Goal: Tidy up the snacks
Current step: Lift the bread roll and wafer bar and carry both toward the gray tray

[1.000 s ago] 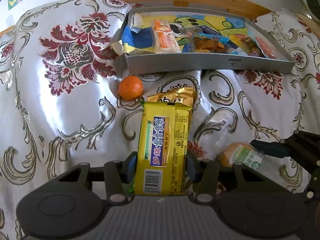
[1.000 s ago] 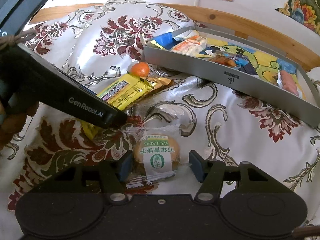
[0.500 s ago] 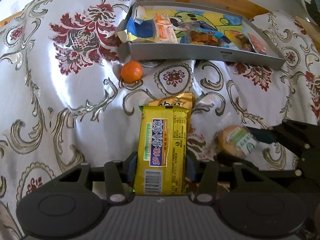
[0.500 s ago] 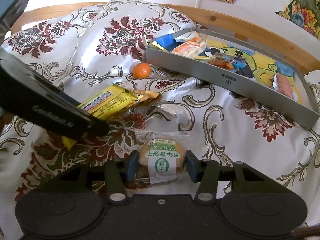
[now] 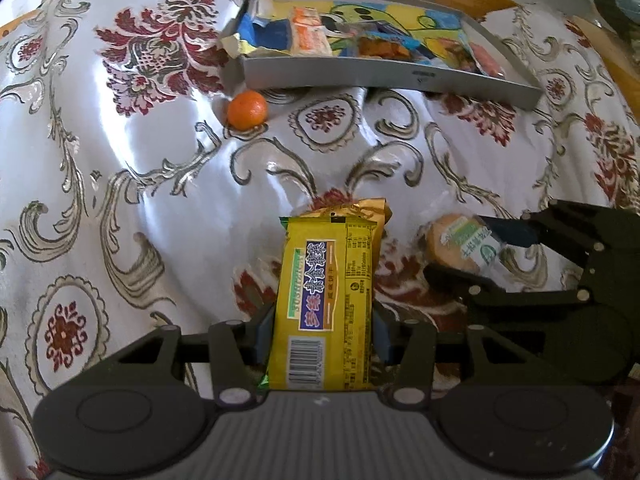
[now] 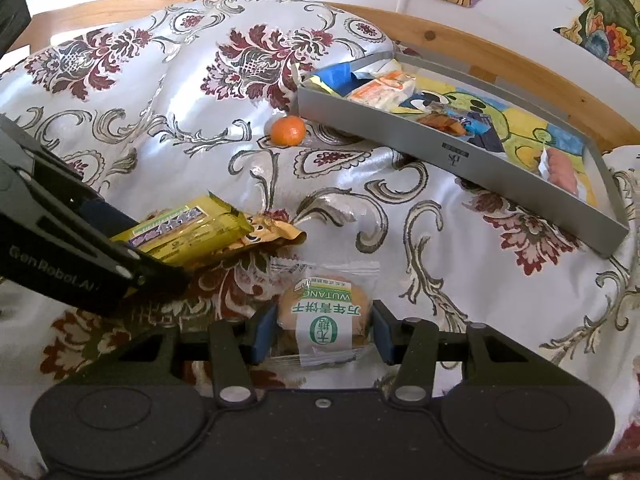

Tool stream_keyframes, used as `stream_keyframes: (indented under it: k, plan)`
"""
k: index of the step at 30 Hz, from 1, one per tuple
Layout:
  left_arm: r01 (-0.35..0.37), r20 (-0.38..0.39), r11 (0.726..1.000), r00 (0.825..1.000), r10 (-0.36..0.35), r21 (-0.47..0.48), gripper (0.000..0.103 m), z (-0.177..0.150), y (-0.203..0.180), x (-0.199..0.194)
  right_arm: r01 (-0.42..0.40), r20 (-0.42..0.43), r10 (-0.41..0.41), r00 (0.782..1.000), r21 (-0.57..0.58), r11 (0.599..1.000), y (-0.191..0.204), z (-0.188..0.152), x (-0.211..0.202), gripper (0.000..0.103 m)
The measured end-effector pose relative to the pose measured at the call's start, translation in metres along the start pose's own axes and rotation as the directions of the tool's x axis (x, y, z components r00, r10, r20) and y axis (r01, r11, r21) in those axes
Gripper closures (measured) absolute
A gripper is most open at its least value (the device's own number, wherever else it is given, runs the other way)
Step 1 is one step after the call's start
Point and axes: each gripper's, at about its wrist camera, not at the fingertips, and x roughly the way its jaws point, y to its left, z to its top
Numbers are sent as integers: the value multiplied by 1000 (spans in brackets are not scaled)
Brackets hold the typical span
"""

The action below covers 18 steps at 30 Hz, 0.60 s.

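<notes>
A yellow biscuit packet [image 5: 326,300] stands lengthwise between the fingers of my left gripper [image 5: 322,336], which is shut on it. A gold packet [image 5: 362,208] pokes out from under its far end. My right gripper [image 6: 322,334] is shut on a round cake in a clear wrapper with a green label [image 6: 324,318]. In the left wrist view the right gripper [image 5: 472,252] and its cake [image 5: 456,242] are just to the right. The right wrist view has the left gripper [image 6: 148,244] with the yellow packet [image 6: 188,230] at the left.
A grey tray [image 5: 384,78] [image 6: 460,156] with several snack packets lies at the far side on the flowered cloth [image 5: 120,200]. An orange [image 5: 247,109] [image 6: 289,130] sits by its near left corner. A wooden edge [image 6: 460,40] runs behind the tray.
My right gripper has closed on the round cake. Both grippers have drawn back from the tray, the left one carrying the yellow packet away from the orange, the gold packet coming along with it.
</notes>
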Motion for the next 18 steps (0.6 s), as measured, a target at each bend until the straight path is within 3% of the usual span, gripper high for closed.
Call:
stream_keyframes:
  k: [11,18]
  plan:
    - [44,-14,999,999,-44,7,42,-2,2,-2,-13,-42,14,999,17,1000,-5,-6,-5,47]
    - [42,-2,999,999,-42,31,50,-6,0,-4,-31,-38,33,999,46,998,-7,-6,-7,52]
